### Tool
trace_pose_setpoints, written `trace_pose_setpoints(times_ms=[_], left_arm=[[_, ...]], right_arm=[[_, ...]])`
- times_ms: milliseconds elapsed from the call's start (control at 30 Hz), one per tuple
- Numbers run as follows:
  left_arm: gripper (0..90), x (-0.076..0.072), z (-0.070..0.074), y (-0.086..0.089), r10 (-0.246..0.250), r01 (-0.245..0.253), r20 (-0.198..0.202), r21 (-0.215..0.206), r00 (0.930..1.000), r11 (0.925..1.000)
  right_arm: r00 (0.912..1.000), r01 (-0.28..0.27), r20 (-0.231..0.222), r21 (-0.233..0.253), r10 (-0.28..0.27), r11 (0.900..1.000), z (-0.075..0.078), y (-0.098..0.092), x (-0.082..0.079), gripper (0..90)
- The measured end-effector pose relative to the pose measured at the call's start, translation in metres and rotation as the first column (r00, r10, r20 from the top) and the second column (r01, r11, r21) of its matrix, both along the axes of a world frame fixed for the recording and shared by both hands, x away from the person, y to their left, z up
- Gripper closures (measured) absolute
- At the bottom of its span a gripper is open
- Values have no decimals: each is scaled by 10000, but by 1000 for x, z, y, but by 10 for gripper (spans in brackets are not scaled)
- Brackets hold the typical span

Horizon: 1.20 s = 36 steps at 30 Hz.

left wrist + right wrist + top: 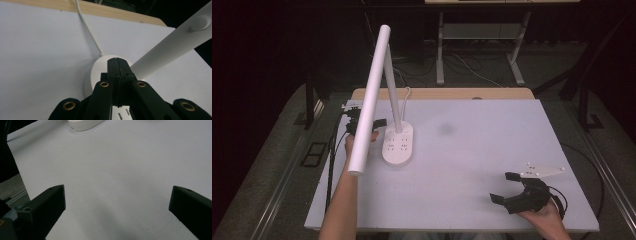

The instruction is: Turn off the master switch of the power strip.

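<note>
A white desk lamp stands on the left half of the white table (472, 150). Its oval base (398, 145) carries socket slots, and its long tube head (371, 100) slants toward the camera. My left gripper (381, 122) is at the base's left edge, partly hidden behind the tube. In the left gripper view it (117, 62) is shut, jaws pressed flat together with nothing between them, tips over the round base (97, 70) beside the stem (172, 46). My right gripper (504, 187) rests open at the table's front right, over bare table (118, 195).
The lamp's white cable (88, 30) runs from the base to the table's far wooden edge (442, 93). A grey desk frame (482, 35) and floor cables lie beyond the table. The lamp base's end (85, 125) is far ahead of the right gripper.
</note>
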<state>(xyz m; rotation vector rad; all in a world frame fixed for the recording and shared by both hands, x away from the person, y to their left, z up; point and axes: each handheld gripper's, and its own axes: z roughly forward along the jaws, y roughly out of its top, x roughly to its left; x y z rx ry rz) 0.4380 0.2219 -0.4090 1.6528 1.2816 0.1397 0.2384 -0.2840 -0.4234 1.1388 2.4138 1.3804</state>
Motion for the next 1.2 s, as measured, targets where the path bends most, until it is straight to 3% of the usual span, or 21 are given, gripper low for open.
trace_pose_setpoints(times_ms=[133, 467, 567, 633, 833, 1000, 1133, 1200], left_arm=[[895, -6, 9, 6, 181, -182, 118, 102, 9998, 9998], [760, -29, 30, 18, 82, -104, 736, 294, 9973, 9995], [717, -38, 33, 23, 16, -15, 838, -18, 9965, 10000], [679, -43, 34, 25, 37, -41, 952, 32, 9955, 10000], [522, -59, 33, 30, -62, 54, 1089, 80, 9940, 10000], [381, -74, 32, 36, 22, 12, 1289, -263, 9917, 9997], [231, -86, 30, 37, -132, 135, 1368, -17, 9905, 9999], [161, -93, 28, 35, -203, 222, 1365, -124, 9904, 9997]], right_arm=[[10000, -33, 22, -27, 33, 10000, 0, 0, 1, 0], [10000, -53, 25, 7, 53, 10000, 0, 1, 0, 0], [10000, -67, 56, 0, 67, 10000, 0, 2, 1, 0], [10000, -84, 47, 0, 84, 10000, 0, 3, 1, 0], [10000, -61, 17, 4, 61, 10000, 0, 2, 1, 0], [10000, -20, 18, 37, 20, 10000, 1, 2, 1, 0], [10000, -35, 18, 26, 35, 10000, 0, 2, 1, 0], [10000, -38, 12, 26, 38, 10000, 0, 2, 0, 0]])
